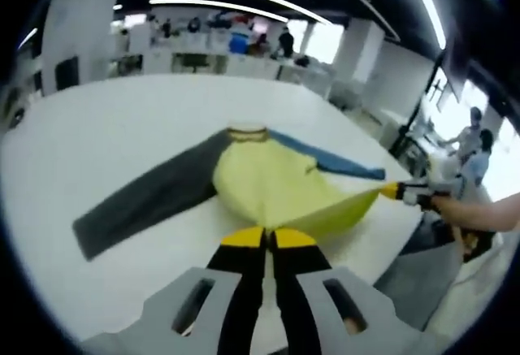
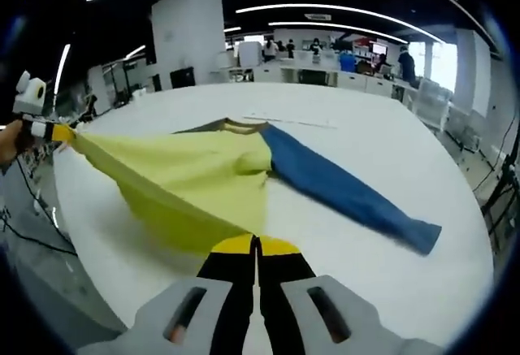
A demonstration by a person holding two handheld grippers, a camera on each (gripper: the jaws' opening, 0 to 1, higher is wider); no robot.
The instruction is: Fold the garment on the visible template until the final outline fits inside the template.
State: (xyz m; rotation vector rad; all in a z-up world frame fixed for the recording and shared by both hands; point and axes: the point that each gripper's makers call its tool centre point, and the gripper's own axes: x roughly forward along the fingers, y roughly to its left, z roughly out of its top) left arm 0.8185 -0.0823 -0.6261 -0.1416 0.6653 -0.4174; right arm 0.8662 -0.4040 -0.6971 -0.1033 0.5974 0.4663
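Looks like a large open-plan lab or workshop hall: long curved white ceiling light strips [image 2: 325, 7], broad white square pillar [image 2: 188, 34], white workbenches cluttered with equipment [image 1: 203, 46], several people standing about [image 1: 286, 42], wide white counter [image 2: 382, 144] in front.

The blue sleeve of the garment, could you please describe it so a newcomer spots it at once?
On the white table lies a garment with a yellow body. The blue sleeve stretches flat from its collar end, unlike the dark grey sleeve opposite.
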